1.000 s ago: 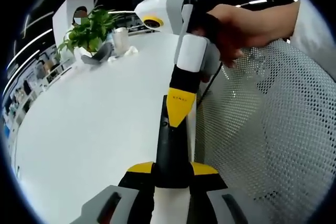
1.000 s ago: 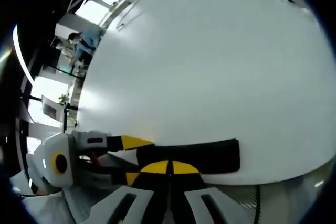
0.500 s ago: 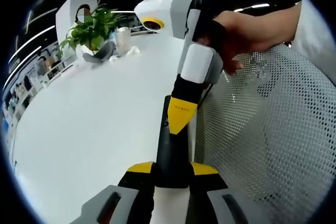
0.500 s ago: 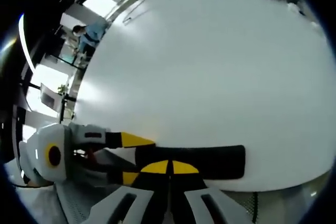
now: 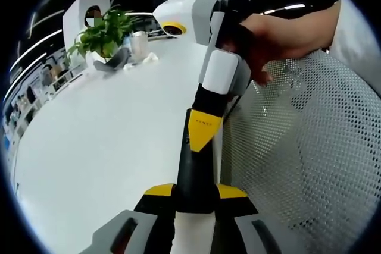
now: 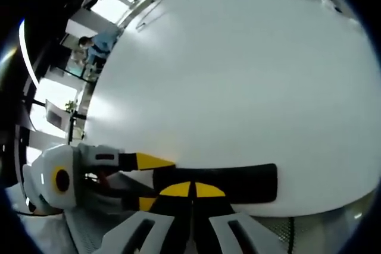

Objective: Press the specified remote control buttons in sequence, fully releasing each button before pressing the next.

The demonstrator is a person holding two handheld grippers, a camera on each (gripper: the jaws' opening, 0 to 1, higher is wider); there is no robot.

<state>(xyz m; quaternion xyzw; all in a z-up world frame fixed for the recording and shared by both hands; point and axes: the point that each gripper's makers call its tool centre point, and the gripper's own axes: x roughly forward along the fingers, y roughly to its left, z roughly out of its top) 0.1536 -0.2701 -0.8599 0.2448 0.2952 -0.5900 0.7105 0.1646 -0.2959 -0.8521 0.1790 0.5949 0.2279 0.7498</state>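
1 white bench [image 5: 101, 141], the largest thing in both views; its top is mostly bare. 1 white mesh chair back [image 5: 309, 153] stands just beside the bench edge in the left gripper view.

1 black remote control [image 5: 193, 173] lies at the bench edge (long and slim). In the left gripper view it runs straight up from between the jaws of the left hand-held gripper [image 5: 194, 197], which are pressed against its near end, pinching it. In the right gripper view the remote control [image 6: 220, 181] lies crosswise, with the left hand-held gripper [image 6: 149, 182] on its left end.

The right hand-held gripper [image 5: 202, 130], held by 1 hand [image 5: 268, 40], comes down with its yellow tip on the remote control's top face, jaws pressed together. In the right gripper view its 2 yellow tips [image 6: 191, 190] meet, touching the remote control.

At the far end of the bench: 1 potted plant [image 5: 101, 34], 1 pale cup [image 5: 137, 44], 1 grey object [image 5: 110, 62] (cannot tell what).

1 person [image 6: 98, 46] stands well beyond the bench.
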